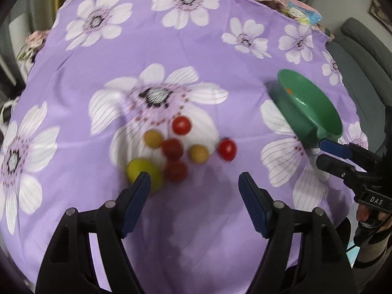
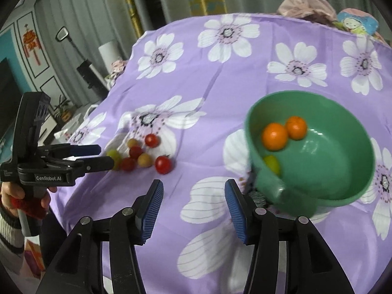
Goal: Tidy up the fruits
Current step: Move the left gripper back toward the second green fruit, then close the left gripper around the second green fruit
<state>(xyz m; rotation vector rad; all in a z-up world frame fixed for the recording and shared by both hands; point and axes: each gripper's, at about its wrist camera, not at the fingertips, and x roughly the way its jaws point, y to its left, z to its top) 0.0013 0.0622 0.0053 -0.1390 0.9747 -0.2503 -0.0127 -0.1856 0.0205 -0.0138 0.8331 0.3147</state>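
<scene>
A cluster of small fruits (image 1: 176, 148) lies on the purple flowered tablecloth (image 1: 196, 49) of the table: red tomatoes, yellowish ones and a larger green fruit (image 1: 140, 170). Well to the right of the cluster stands the green bowl (image 2: 343, 188), holding two oranges (image 2: 274, 136) and one yellow-green fruit (image 2: 272, 164). The left claw (image 1: 194, 183) hangs just short of the cluster, jaws wide, nothing between them. The right claw (image 2: 193, 196) sits just beside the bowl's near rim, partly spread, gripping nothing
</scene>
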